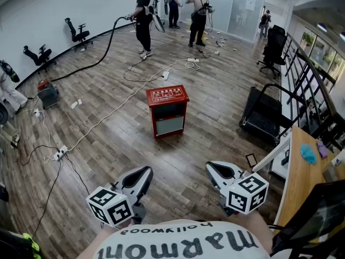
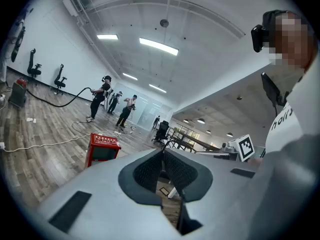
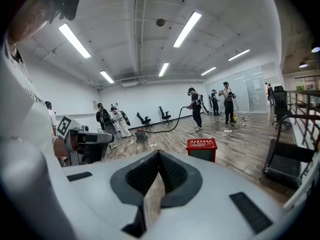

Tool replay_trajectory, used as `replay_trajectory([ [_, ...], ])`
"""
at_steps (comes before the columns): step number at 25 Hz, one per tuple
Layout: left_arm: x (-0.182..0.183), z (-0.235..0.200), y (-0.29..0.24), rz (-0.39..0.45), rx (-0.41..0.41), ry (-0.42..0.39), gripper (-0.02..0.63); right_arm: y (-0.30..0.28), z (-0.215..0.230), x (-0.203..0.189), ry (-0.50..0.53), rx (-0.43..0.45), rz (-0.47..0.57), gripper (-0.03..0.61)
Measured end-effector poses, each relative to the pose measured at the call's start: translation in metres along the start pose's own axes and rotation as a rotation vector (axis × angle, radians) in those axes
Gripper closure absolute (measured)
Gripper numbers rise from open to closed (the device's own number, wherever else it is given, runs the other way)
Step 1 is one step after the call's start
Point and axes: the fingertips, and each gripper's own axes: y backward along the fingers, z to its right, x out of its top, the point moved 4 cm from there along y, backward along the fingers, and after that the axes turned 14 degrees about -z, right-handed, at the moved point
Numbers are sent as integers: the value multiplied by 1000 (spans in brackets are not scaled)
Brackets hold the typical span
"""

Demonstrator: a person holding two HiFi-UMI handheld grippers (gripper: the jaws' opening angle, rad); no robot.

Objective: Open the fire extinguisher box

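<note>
The floor (image 1: 215,90) is grey-brown wood plank and runs through a large open room. A plain white wall (image 1: 59,4) curves along the left, with two black office chairs (image 1: 79,33) near it. A black hose (image 1: 99,55) and white cables (image 1: 124,104) trail across the boards. At the far end stands a glass partition (image 1: 245,7), with several people (image 1: 143,18) in front of it. On the right are more black chairs (image 1: 272,47), a treadmill (image 1: 264,115), a dark railing (image 1: 312,77) and a wooden worktop (image 1: 302,182). Long strip lights (image 3: 187,29) glow on the white ceiling (image 3: 145,14).
</note>
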Motion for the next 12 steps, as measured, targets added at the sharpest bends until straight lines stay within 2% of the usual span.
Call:
replay_trajectory([
  [12,-2,-17,-1,-5,-2,22,594,-15,3,-1,-4,-15,-25,569],
])
